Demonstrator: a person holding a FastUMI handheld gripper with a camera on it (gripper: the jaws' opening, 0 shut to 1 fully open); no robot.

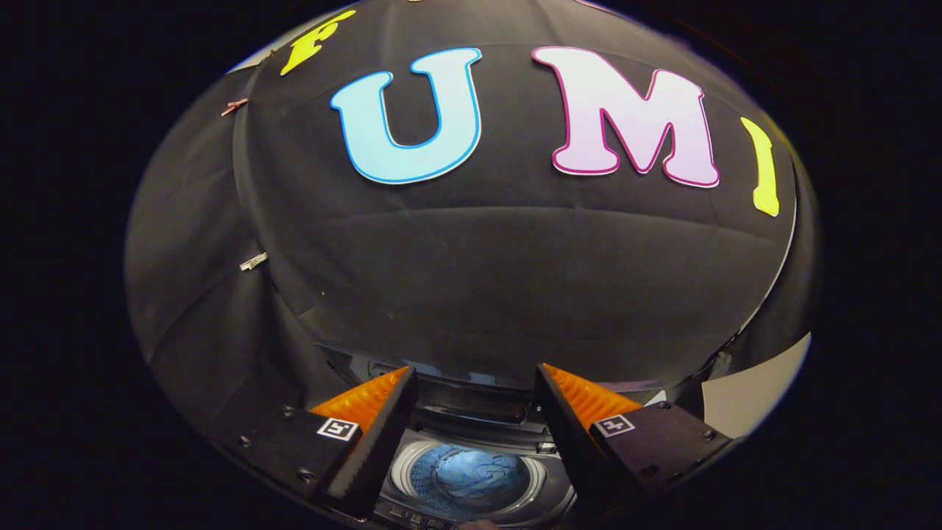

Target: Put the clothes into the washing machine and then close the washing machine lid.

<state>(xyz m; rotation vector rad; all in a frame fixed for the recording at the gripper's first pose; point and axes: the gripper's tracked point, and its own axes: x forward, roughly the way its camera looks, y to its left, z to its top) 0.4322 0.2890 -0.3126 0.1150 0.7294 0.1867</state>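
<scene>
A: From the gripper view, what do we have in front of us?

B: We see the gripper [475,397] held above the washing machine [471,471], its two fingers spread wide apart with nothing between them. Neither finger touches anything.

A: And the machine itself?

B: We look down into it through the gap between the fingers. The round drum opening [471,480] is uncovered, ringed by a pale rim, and the lid [471,394] stands raised at the back, beyond the fingertips, against the black cloth wall [471,280].

A: Where are the clothes?

B: We find the clothes [471,478] lying inside the drum, a crumpled blue heap low down between the two fingers. They sit well below the gripper, apart from it.

A: Anything else we can make out?

B: A strip of controls runs along the near edge of the machine, too small for us to read. A pale surface [751,397] shows past the right finger, beside the cloth.
</scene>
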